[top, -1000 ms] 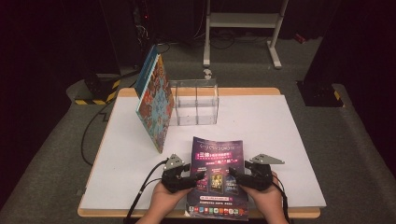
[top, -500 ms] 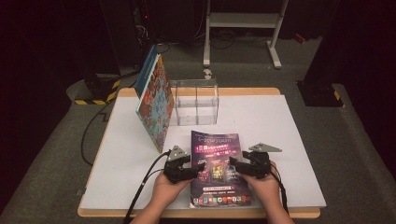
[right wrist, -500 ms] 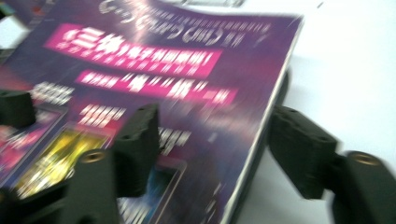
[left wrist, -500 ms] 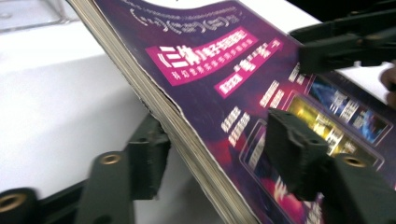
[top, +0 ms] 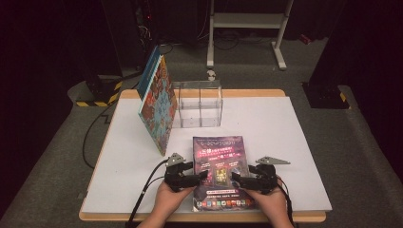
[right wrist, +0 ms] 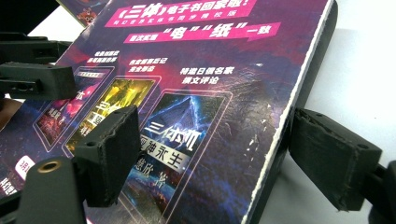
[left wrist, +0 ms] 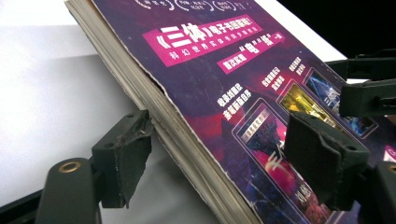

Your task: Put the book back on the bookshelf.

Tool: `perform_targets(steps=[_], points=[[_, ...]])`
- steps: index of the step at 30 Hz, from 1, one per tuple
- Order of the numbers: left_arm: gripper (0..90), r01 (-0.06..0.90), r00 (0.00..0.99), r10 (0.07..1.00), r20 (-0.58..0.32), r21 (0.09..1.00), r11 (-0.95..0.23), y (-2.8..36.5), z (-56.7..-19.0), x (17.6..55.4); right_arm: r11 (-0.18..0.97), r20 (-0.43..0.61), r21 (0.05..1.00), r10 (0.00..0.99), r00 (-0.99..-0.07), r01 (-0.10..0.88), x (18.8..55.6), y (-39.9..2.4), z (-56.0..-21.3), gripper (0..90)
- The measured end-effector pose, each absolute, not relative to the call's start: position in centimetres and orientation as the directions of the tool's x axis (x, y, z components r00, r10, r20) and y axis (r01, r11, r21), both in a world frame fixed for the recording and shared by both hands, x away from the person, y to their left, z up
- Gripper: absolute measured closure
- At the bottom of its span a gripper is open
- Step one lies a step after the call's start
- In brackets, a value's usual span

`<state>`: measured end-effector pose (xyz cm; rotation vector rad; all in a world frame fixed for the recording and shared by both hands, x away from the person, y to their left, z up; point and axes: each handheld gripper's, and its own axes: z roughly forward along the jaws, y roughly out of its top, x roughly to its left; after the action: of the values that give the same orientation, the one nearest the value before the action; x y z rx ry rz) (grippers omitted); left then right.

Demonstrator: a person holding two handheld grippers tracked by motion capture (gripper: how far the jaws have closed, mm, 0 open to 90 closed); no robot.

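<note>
At the table's (top: 294, 137) near edge, a purple book (top: 219, 156) lies between the left gripper (top: 198, 177) and right gripper (top: 238, 179), both just-opening jaws straddling its edges without pressing.

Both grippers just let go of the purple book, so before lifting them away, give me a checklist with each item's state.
1. Left gripper jaws have just been opening and stand off the purple book, which is between them: ok.
2. Right gripper jaws likewise just opened, book edge between them, pads apart from it: ok.
3. Book lies flat on the table: cannot tell; its near end overhangs the front edge.
4. Patterned book leans upright against the clear box: ok.
5. Cables away from the book: ok.
</note>
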<state>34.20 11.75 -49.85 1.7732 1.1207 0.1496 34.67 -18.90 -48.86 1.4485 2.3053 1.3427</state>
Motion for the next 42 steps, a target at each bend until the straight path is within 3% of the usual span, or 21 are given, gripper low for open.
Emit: perform_targets(steps=[5, 9, 12, 16, 19, 23, 34, 42], points=[[14.6, 0.624, 0.552, 0.743, -0.379, 0.779, -0.067, 11.4, -50.1, 34.7, 0.155, 0.352, 0.713, 0.764, -0.54, 0.684, 35.2, -18.9, -49.0, 14.0], [16.2, 0.635, 0.558, 0.733, -0.388, 0.769, -0.077, 10.8, -50.0, 34.8, 0.176, 0.327, 0.72, 0.768, -0.551, 0.671, 35.2, -18.7, -48.8, 15.0], [26.7, 0.599, 0.591, 0.741, -0.32, 0.789, -0.136, 10.0, -48.9, 34.5, 0.219, 0.254, 0.736, 0.787, -0.562, 0.64, 34.6, -18.2, -48.1, 18.6], [44.9, 0.527, 0.616, 0.753, -0.229, 0.831, -0.178, 9.9, -47.3, 33.8, 0.229, 0.2, 0.763, 0.805, -0.558, 0.604, 34.1, -18.3, -47.5, 36.4], [57.1, 0.497, 0.627, 0.756, -0.187, 0.843, -0.205, 9.9, -46.8, 33.5, 0.22, 0.204, 0.775, 0.801, -0.564, 0.593, 34.0, -18.8, -47.3, 47.4], [66.2, 0.475, 0.63, 0.76, -0.16, 0.854, -0.213, 10.2, -46.4, 33.3, 0.207, 0.245, 0.779, 0.768, -0.592, 0.591, 34.0, -18.9, -47.1, 58.7], [72.4, 0.387, 0.645, 0.755, -0.122, 0.903, -0.185, 11.3, -45.1, 33.4, 0.193, 0.234, 0.822, 0.743, -0.627, 0.536, 34.0, -18.7, -45.5, 69.2], [73.6, 0.319, 0.621, 0.781, -0.067, 0.932, -0.174, 11.6, -42.9, 36.0, 0.172, 0.183, 0.865, 0.766, -0.617, 0.471, 36.1, -17.8, -43.2, 73.1]])
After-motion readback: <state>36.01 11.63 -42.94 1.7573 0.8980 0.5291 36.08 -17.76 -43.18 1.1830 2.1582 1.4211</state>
